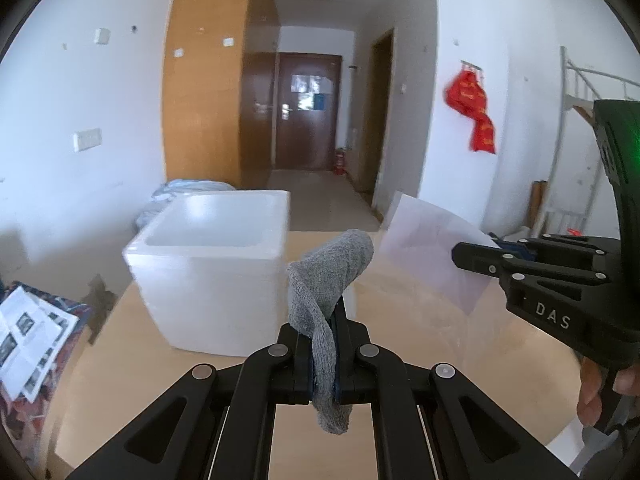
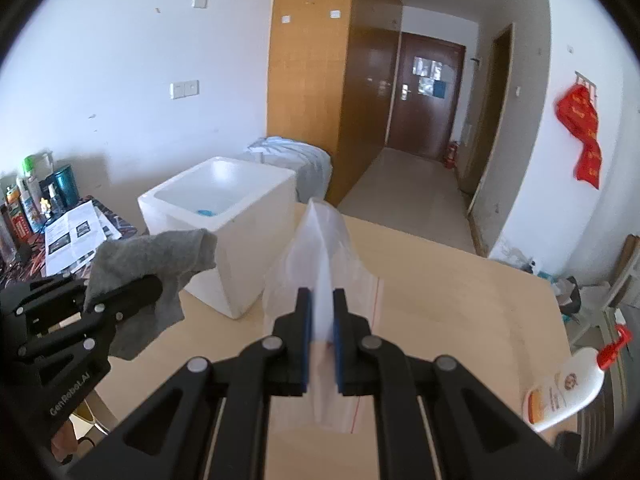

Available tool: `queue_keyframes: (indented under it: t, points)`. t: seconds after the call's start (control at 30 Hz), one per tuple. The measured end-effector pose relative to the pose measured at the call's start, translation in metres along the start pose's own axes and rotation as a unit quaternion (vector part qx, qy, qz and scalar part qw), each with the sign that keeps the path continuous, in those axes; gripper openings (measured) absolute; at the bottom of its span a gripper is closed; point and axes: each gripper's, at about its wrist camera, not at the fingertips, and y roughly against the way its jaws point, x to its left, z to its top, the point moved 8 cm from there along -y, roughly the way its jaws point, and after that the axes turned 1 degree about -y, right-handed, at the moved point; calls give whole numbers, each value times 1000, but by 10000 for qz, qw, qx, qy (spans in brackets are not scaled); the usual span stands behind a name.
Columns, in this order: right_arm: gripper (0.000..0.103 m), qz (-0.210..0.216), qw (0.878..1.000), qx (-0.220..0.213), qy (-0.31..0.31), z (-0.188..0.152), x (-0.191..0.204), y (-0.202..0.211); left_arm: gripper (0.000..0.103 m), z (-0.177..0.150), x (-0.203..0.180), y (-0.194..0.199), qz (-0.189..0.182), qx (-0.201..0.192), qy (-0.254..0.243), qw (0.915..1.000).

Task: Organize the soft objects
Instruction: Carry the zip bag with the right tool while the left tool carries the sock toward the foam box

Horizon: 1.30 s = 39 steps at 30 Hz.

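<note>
My left gripper (image 1: 324,320) is shut on a grey sock (image 1: 332,268), which sticks up past the fingertips and hangs out below the pads. In the right wrist view the left gripper (image 2: 152,284) holds the grey sock (image 2: 160,252) just left of a white foam box (image 2: 260,240). My right gripper (image 2: 322,294) is shut on a clear zip bag (image 2: 316,240) with a red seal line, held upright over the table. From the left wrist view, the right gripper (image 1: 472,254) and its clear bag (image 1: 432,248) are right of the sock. The foam box (image 1: 208,292) holds something small and blue (image 2: 206,212).
Both grippers hover over a light wooden table (image 2: 460,288). A white pump bottle (image 2: 568,388) lies near its right edge. A side table at the left carries papers (image 1: 32,332) and several bottles (image 2: 36,200). Bundled bedding (image 2: 304,160) sits behind the box.
</note>
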Motion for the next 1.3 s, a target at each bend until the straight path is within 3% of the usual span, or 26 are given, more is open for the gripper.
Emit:
queue_keyframes:
  t: [0.33,0.57,0.9,1.3]
  points:
    - [12,419,9986,-105,313,26,39,-9,6,20,37,16,467,-148,96,9988]
    - [12,596,9974,-77,396,36,49,-22,6,40,60,2,688,-164,159,9974]
    - [12,598,9976,-34,349,41,42,-36,6,79,79,-47,620,-146,203,9978]
    - [12,493,9985,25,227,43,40,-43,6,79,96,-121,658,292,257,9971]
